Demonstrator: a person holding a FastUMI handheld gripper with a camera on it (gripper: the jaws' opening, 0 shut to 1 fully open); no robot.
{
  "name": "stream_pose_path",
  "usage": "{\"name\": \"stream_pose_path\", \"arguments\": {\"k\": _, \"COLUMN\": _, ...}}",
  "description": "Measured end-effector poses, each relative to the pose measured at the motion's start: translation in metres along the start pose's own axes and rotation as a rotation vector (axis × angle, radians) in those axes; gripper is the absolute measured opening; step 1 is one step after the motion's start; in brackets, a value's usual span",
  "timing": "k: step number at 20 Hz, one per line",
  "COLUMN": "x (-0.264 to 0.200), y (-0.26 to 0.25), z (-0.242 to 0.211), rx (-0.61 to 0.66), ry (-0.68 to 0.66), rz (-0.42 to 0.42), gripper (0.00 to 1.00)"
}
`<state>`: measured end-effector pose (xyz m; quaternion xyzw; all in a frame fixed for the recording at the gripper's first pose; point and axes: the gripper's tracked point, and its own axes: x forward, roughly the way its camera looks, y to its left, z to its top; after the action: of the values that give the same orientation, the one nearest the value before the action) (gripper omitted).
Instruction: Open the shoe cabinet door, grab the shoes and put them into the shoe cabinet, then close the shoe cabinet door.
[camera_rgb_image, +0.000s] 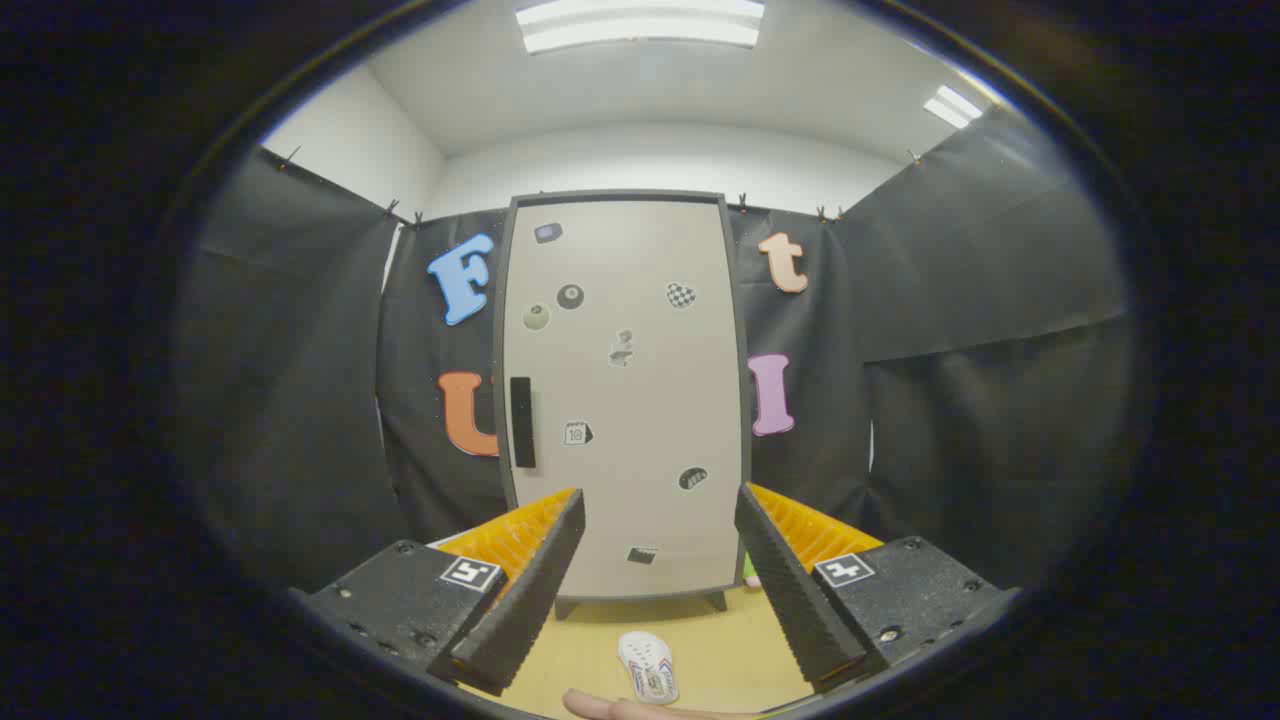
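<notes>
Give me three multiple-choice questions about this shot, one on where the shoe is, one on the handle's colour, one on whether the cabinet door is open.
1. Where is the shoe?
A. On the floor before the cabinet, between the fingers
B. On top of the cabinet
C. Inside the cabinet

2. What colour is the handle?
A. White
B. Black
C. Orange

3. What state is the door in?
A. Wide open
B. Missing
C. Closed

Answers: 1 A, the shoe lies on the floor below the cabinet; 2 B, a dark bar by the door's edge; 3 C, the door covers the front, with the gripper open and empty.
</notes>
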<state>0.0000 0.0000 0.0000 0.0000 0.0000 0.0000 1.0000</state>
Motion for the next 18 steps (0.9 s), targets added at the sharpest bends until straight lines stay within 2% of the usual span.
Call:
{"name": "stream_pose_path", "arguments": {"k": 13, "x": 0.010, "y": 0.008, "z": -0.009, "rx": -0.015, "ry": 0.022, "rz": 0.023, "gripper": 0.99}}
{"name": "stream_pose_path", "arguments": {"k": 18, "x": 0.032, "y": 0.016, "z": -0.012, "rx": -0.021, "ry": 0.028, "rz": 0.045, "gripper": 0.99}}
